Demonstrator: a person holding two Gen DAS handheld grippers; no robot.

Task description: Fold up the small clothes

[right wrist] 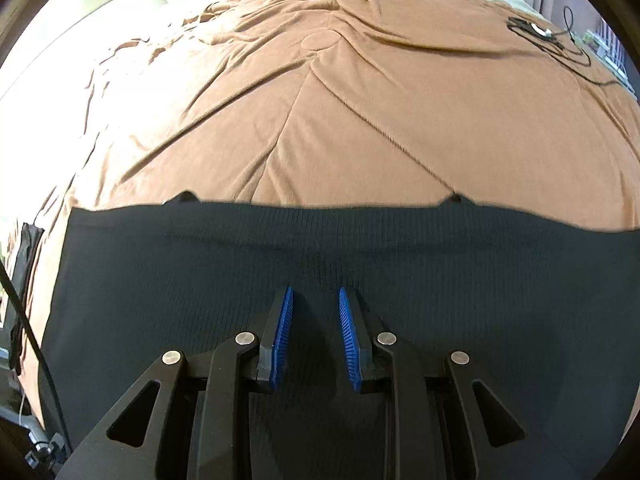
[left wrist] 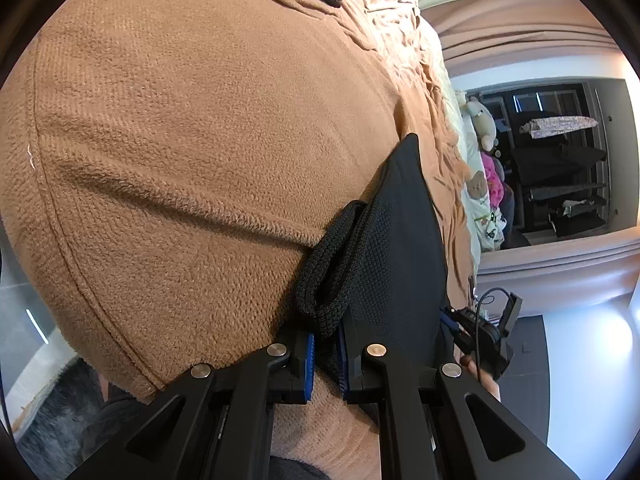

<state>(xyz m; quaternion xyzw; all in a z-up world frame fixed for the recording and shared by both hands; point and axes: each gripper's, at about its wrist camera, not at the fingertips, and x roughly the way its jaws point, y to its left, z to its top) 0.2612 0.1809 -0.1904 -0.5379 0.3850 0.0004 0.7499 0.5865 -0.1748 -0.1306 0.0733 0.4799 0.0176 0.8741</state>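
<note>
Blanket (right wrist: 360,120) (roomy) beyond garment (right wrist: 200,280) edge

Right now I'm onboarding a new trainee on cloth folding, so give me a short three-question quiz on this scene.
1. True or false: the left gripper is pinching a bunched edge of the black knit garment.
2. The right gripper is: A) shut on the garment, B) open above the garment, C) holding a cable.
3. Fill in: the garment lies on a ______ fleece blanket.

Key: 1 true; 2 B; 3 brown.
</note>
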